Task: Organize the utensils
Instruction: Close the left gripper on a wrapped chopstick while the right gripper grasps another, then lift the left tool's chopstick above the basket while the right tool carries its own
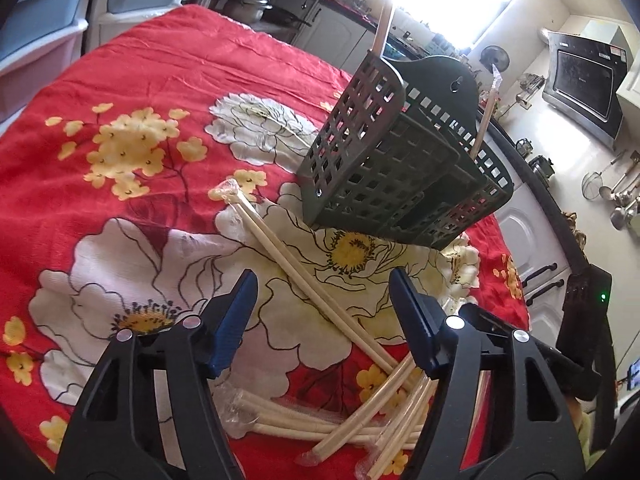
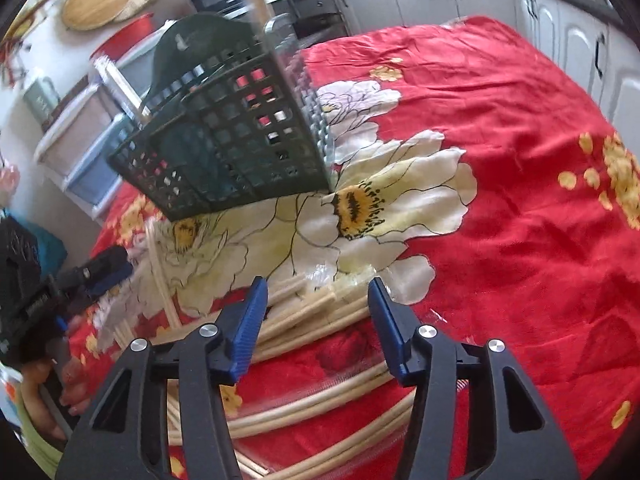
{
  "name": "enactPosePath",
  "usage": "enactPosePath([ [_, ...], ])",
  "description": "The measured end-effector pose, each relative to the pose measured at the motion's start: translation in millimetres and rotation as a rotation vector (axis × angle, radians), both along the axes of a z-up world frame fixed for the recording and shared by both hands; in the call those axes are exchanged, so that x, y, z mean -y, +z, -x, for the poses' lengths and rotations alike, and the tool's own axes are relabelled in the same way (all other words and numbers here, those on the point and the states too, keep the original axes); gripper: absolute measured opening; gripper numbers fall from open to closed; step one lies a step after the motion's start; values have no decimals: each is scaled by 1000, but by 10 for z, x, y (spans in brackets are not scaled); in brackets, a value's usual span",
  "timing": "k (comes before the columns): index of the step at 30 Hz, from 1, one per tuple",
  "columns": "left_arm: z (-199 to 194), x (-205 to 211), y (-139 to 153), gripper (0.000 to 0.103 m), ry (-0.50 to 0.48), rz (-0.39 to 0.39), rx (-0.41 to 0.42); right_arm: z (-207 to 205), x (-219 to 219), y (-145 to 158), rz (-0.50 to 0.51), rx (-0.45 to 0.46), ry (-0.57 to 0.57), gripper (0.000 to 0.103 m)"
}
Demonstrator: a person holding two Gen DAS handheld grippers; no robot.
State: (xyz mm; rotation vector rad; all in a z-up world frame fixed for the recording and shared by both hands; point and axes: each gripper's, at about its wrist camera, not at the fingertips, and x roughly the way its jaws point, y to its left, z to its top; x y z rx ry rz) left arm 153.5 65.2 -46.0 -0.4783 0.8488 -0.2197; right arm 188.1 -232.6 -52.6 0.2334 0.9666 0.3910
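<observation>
The left claw (image 1: 324, 296) is hanging part-open and empty over the bench (image 1: 132, 64), its blue pads straddling one wrapped pair of chopsticks (image 1: 296, 260) that is lying diagonally on the flowered red cloth; nothing is touching the pads. Just nearer than that pair, a loose heap of chopsticks (image 1: 340, 428) is sprawling under the claw's right finger. The right claw (image 2: 318, 294) is likewise standing half-wide with nothing gripped, poised above the far ends of the same heap (image 2: 320, 308). Beyond both claws, the dark slatted utensil holder (image 1: 400, 160) is sitting on the cloth, already carrying a couple of wrapped pairs upright in it. In the right wrist view the left claw is showing at the far left, beside the heap.

The step in hand looks like reaching for the next pair. The next move probably calls for lowering each claw around a single pair, pinching it clear of its neighbours, then tipping it upright into the holder.
</observation>
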Motion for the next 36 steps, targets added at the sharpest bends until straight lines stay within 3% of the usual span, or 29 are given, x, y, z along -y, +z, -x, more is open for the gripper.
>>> enactPosePath([
  [7, -170, -40, -96, 53, -1, 63, -53, -206, 130, -83, -107, -89, -45, 41],
  [15, -317, -115, -209, 45, 23, 119, -98, -378, 194, -142, -158, -143, -83, 31],
  [21, -365, -137, -222, 41, 31, 127, -103, -401, 207, -137, -136, -149, -96, 11],
  [29, -451, -171, -234, 40, 34, 146, -116, -375, 332, -58, -203, -111, -127, 4],
  [34, -507, -257, -304, 15, 65, 161, -140, -313, 390, 112, -224, -48, -124, 3],
  [36, -510, -281, -321, 11, 71, 163, -143, -286, 383, 190, -222, -24, -115, 2],
])
